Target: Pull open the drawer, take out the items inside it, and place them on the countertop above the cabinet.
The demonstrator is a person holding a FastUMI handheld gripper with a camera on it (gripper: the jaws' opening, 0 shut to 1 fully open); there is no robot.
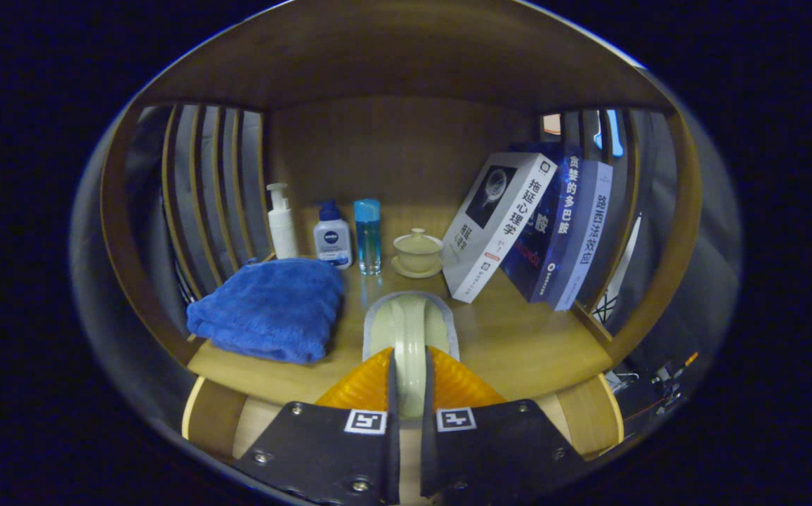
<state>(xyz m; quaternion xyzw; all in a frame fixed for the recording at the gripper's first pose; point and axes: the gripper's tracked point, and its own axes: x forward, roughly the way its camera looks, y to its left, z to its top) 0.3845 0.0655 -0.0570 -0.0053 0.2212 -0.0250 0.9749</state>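
Observation:
My gripper (409, 383) is shut on a pale green ceramic piece (409, 330). Both orange fingers (360, 383) press on its curved, handle-like band, and its grey-rimmed body points away just beyond the fingertips. The piece hangs over the front part of the wooden countertop (518, 337); I cannot tell whether it touches the wood.
A folded blue towel (269, 306) lies left of the held piece. Behind stand a white pump bottle (282, 221), a blue-capped white bottle (331, 239), a blue bottle (368, 235) and a lidded tea bowl (418, 251). Leaning books (497, 225) fill the right. Slatted sides (202, 190) enclose the counter.

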